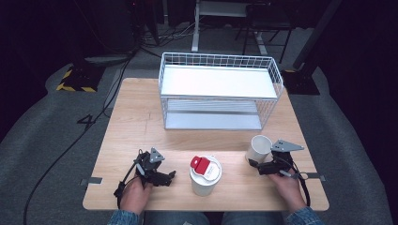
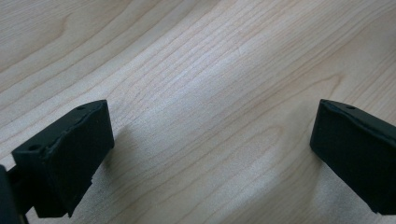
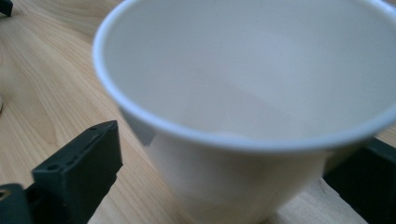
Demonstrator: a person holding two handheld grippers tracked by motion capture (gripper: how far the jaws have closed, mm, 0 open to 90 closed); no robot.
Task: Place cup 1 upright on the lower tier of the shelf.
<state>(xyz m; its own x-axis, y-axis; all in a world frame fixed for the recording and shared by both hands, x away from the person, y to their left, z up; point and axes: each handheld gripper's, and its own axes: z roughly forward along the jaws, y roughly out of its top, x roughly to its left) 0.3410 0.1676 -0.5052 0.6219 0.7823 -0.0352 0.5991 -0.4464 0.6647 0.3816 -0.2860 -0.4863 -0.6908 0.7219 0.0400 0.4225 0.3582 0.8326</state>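
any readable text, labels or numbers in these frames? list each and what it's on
None readable.
Lidded cup: its white lid carries a red tab, with no lettering that can be made out.
Open white cup: plain inside and out in the right gripper view.
White wire shelf rack: no label seen.
Yellow-black hazard stripes on a floor base: a marking, not text.

A lidded cup [image 1: 205,176] stands between the left hand-held gripper [image 1: 170,176] and open cup [image 1: 258,148].

Wooden table [image 1: 141,122], wire rack [image 1: 218,91], two cups [image 1: 205,175]
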